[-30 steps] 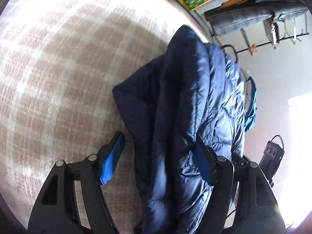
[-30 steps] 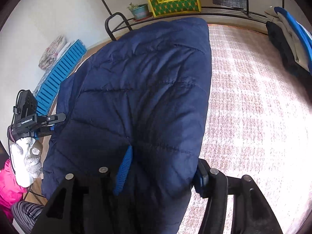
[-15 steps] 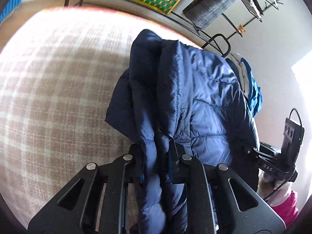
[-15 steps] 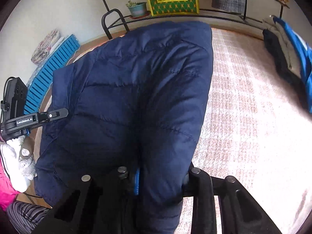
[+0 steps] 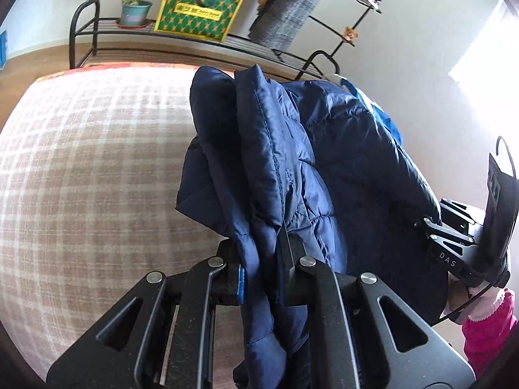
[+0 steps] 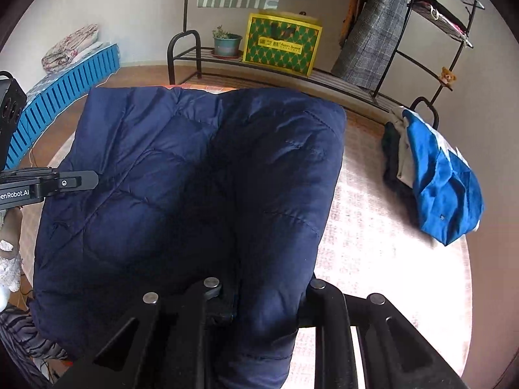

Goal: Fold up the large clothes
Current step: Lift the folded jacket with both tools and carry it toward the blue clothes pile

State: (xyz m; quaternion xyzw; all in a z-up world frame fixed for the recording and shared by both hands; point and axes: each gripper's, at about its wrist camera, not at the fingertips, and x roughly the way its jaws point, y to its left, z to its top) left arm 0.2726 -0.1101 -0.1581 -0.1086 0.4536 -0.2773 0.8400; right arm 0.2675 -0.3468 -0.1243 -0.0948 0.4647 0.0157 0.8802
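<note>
The left claw (image 5: pixel 262 278) is clenched on a bunched edge of the navy quilted jacket (image 5: pixel 292 162), the fabric squeezed between its two black fingers with a strip of blue pad showing on the left one. In the right wrist view, the right claw (image 6: pixel 269 295) is likewise clamped on a thick fold of the same jacket (image 6: pixel 194 194) — the padding bulges out between its fingers and hides the pads.

The jacket spans from one claw to the other, doubled over on itself, over the near part of the round tabletop (image 5: pixel 81 178), which is covered with a pink-and-cream checked cloth. From the right wrist view the jacket covers the left side of the tabletop, and its far edge reaches towards the far rim. At the tabletop's right edge lies a pile of other clothes with a bright blue garment (image 6: pixel 444 188) on top, well apart from the jacket.

Beyond the tabletop, a low black metal rack (image 6: pixel 292 71) runs along the wall — on it stand a potted plant (image 6: pixel 225 43) and a green-and-yellow patterned box (image 6: pixel 282 43), with a grey checked coat (image 6: pixel 373 39) hanging to the right.
</note>
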